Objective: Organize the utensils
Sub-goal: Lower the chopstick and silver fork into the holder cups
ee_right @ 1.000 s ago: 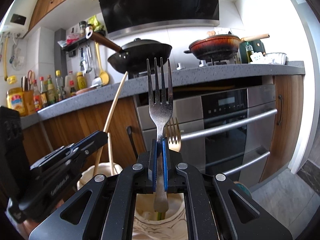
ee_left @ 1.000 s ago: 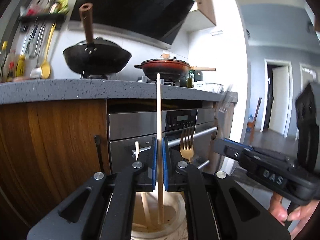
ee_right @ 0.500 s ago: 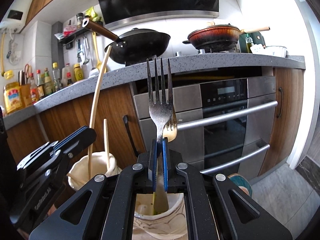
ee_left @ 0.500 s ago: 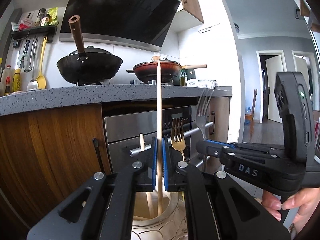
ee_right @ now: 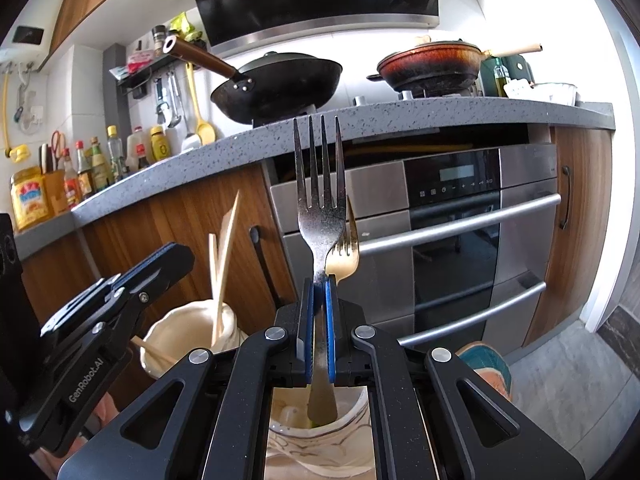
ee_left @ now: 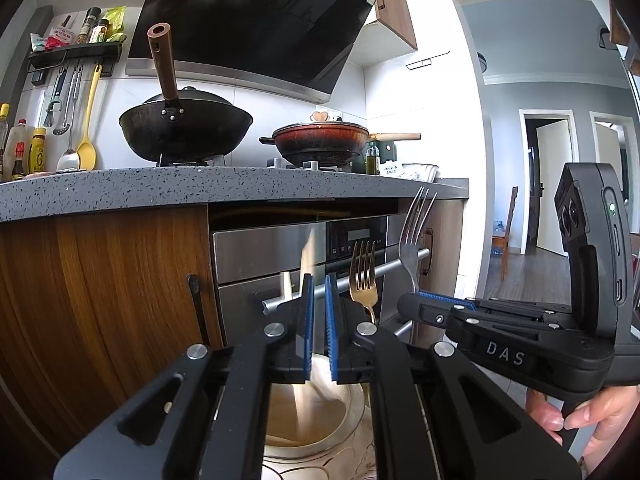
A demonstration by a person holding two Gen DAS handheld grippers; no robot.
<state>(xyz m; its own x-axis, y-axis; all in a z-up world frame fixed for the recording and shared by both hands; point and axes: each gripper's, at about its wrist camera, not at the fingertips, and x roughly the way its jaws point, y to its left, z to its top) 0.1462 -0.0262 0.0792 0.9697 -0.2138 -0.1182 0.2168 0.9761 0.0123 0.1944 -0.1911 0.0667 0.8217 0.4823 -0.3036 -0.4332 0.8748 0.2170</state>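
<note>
The right gripper [ee_right: 318,320] is clamped on the neck of a steel fork [ee_right: 320,208], tines up and upright; the handle hangs below the pads into a patterned cup [ee_right: 356,428] directly under the jaws. A gold fork [ee_right: 346,256] stands just behind the steel one, its handle hidden by the gripper. The left gripper [ee_left: 318,312] is all but closed, with only a narrow slit between its pads and nothing gripped. A wooden chopstick [ee_left: 307,252] appears as a blur behind the left pad, its lower end inside the cream cup [ee_left: 354,420] beneath the jaws; whether it touches the pad cannot be determined. In the right wrist view, two chopsticks stand in that cup just beyond the left gripper's tips. A hand [ee_left: 584,420] holds the right gripper's handle, partly cut off at the frame edge. Ahead of both grippers: a steel oven [ee_right: 456,240], wood cabinets, a grey speckled counter [ee_right: 400,120] bearing a black wok [ee_right: 280,84] and a red pan [ee_right: 432,64].
</note>
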